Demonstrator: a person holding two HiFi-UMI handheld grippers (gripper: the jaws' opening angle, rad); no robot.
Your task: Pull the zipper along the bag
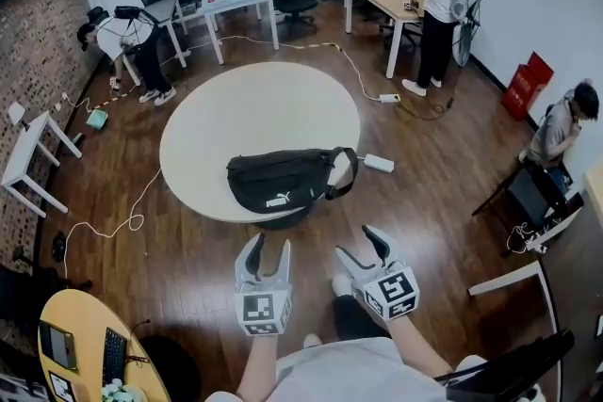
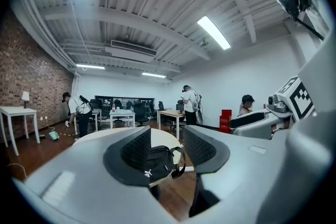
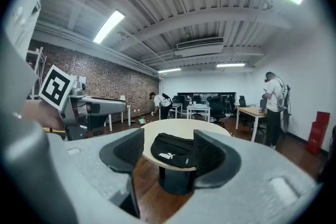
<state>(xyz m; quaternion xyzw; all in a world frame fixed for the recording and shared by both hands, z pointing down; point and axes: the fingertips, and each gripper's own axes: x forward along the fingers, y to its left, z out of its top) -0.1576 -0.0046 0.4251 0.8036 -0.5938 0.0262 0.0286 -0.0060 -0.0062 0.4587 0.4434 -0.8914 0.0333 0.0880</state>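
black puma-logo bag [image 1: 283, 179] lies on table [image 1: 245, 108]; left tool [image 1: 269, 245] and right tool [image 1: 356, 242] gape empty.

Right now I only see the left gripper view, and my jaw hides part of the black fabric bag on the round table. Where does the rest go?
Observer: The black fabric waist bag lies sideways along the round cream table's near edge.
Operator: Can I grab it yet?
Observer: No; the left gripper and right gripper are both over the wooden floor, short of the table.
Operator: Is my other gripper holding anything?
Observer: No; its jaws stand apart, empty.
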